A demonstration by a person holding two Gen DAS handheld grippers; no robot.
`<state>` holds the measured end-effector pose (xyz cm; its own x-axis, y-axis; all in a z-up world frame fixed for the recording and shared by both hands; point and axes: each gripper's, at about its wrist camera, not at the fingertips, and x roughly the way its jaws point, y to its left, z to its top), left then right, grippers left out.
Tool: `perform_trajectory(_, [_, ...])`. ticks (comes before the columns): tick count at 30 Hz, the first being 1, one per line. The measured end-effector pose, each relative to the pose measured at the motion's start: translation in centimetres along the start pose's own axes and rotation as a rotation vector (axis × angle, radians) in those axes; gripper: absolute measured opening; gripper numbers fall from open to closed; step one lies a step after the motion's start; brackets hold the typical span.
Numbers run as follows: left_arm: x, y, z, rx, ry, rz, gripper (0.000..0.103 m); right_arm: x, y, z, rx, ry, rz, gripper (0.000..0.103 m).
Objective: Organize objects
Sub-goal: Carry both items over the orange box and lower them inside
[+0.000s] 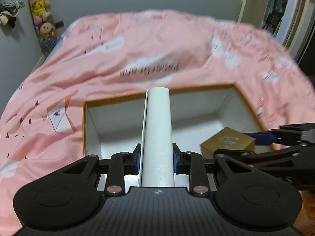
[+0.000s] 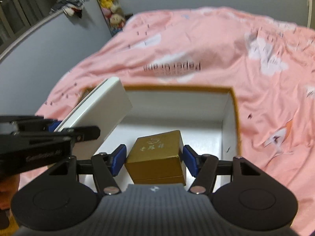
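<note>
My left gripper is clamped on a flat white box, its blue pads pressing the two broad faces near the lower end, so the box stands on edge and juts forward over the open storage box. My right gripper is closed on a small gold box, pads against its two side walls, the printed lid facing up and the box tilted slightly.

Both loads look like rigid card cases, light and smooth. I judge the white one slippery and prone to pivoting, since I hold it far from its tip; a grip nearer its middle would steady it. The gold box is squat and stiff, and its flat sides suit the pads; the lid seam low on its front suggests squeezing the base, not the top.

Both tools hang over the gold-rimmed, white-lined storage box, which rests on a pink bedspread. The left sits over its left half, the right near its front centre, the two arms close and angled toward each other.
</note>
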<state>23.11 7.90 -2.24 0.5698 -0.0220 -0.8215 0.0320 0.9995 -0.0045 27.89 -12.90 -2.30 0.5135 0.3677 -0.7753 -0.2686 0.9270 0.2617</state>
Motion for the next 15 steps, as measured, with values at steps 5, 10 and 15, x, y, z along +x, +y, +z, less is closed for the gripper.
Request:
perform_trajectory(5, [3.2, -0.7, -0.6, 0.062, 0.078, 0.082, 0.033, 2.6, -1.3, 0.0, 0.028, 0.057, 0.001, 0.064])
perform_trajectory(10, [5.9, -2.1, -1.6, 0.191, 0.132, 0.257, 0.033, 4.4, -1.9, 0.0, 0.026, 0.093, 0.016, 0.064])
perform_trajectory(15, [7.2, -3.3, -2.2, 0.286, 0.165, 0.361, 0.033, 5.7, -2.1, 0.0, 0.023, 0.115, 0.030, 0.064])
